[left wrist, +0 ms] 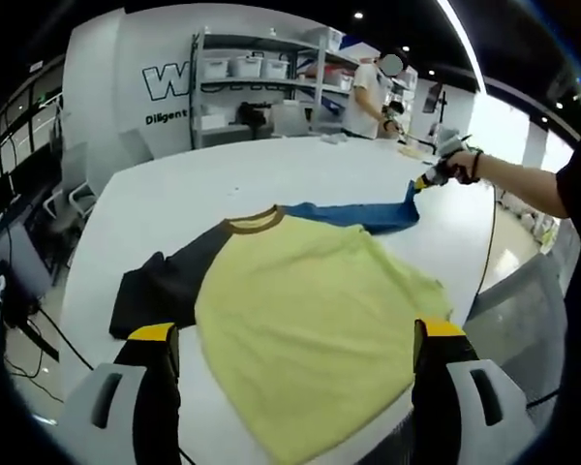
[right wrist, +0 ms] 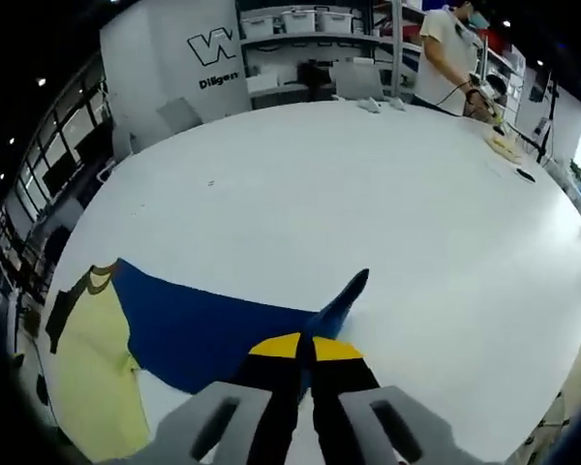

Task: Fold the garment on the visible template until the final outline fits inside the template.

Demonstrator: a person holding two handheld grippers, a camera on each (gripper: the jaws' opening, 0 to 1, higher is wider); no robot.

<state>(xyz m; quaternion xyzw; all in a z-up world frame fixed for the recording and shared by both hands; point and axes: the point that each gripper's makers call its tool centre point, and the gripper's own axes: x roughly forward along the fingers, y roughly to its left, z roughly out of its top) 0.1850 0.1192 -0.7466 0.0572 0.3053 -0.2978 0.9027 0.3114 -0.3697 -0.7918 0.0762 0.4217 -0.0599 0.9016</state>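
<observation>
Broadly, a large white table (left wrist: 300, 174) carried the garment, a long-sleeved shirt (left wrist: 310, 310) with a pale yellow body, a brown collar band, one black sleeve and one blue sleeve. In the left gripper view, the yellow body lay flat and face-up near the table's close edge, with some creasing at its right side. The black sleeve (left wrist: 160, 286) lay spread to the left of the body. The blue sleeve (left wrist: 353, 213) was drawn out straight from the shoulder toward the far right. No template outline could be made out on the table surface.

The left gripper (left wrist: 295, 339) hovered above the shirt's lower part, its yellow-tipped jaws set wide apart and holding nothing.

The right gripper (right wrist: 305, 351) had its jaws closed together on the cuff end of the blue sleeve, the fabric rising beyond the tips. In the left gripper view, the same gripper showed at the sleeve's far end, held in the person's hand (left wrist: 462, 167).
</observation>
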